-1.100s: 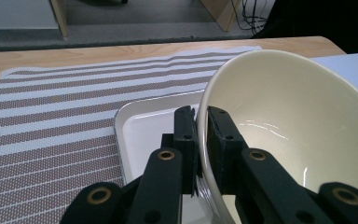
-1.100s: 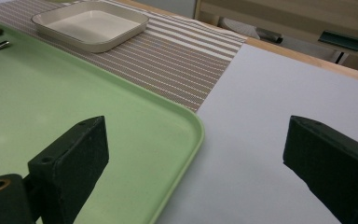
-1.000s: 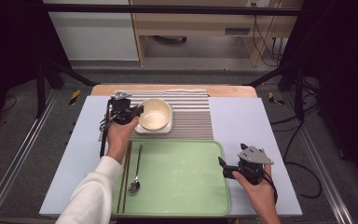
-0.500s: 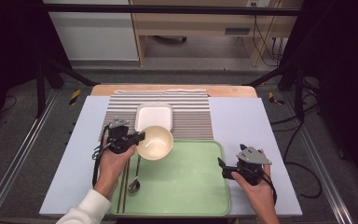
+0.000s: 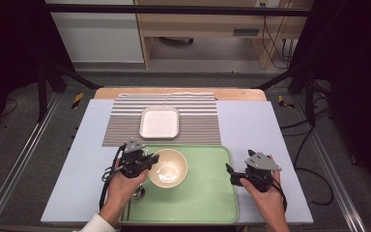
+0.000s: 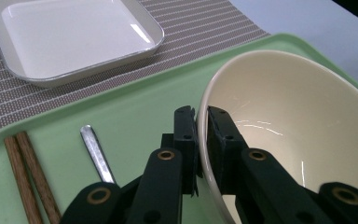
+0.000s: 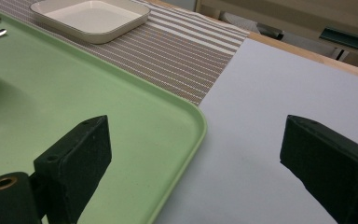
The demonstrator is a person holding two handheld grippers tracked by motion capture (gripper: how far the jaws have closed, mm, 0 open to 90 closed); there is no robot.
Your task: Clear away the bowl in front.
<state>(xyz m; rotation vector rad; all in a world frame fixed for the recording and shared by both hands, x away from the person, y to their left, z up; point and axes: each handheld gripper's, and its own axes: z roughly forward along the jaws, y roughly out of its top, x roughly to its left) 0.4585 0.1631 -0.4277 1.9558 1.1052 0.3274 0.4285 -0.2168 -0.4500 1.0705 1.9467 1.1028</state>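
We see the bowl (image 5: 168, 167) over the left part of the green tray (image 5: 207, 203), tipped a little so its inside faces up and toward the camera in the high view. Our left gripper (image 5: 142, 161) has its jaws clenched on the bowl's rim, one jaw inside the wall and one outside, as the left gripper view shows plainly (image 6: 200, 135). In that same view the bowl (image 6: 298, 126) is cream inside with a few bright glints, and we cannot tell whether its base touches the tray (image 6: 121, 112) or hangs just above it.

On the tray, left of the bowl, lie a metal spoon (image 6: 98, 156) and, farther left, a pair of wooden chopsticks (image 6: 25, 177); both are apart from the bowl. Beyond the tray's far edge is a striped mat (image 5: 121, 123), and on it a white square dish (image 5: 160, 122), well apart from the bowl.

Our right gripper (image 5: 232, 175) sits at the tray's right edge, well apart from the bowl, its jaws released and wide. In the right gripper view (image 7: 193, 158) one jaw is above the tray's corner and the other above the pale bench (image 7: 279, 93), with nothing between them. The tray, mat and dish all rest on that bench.
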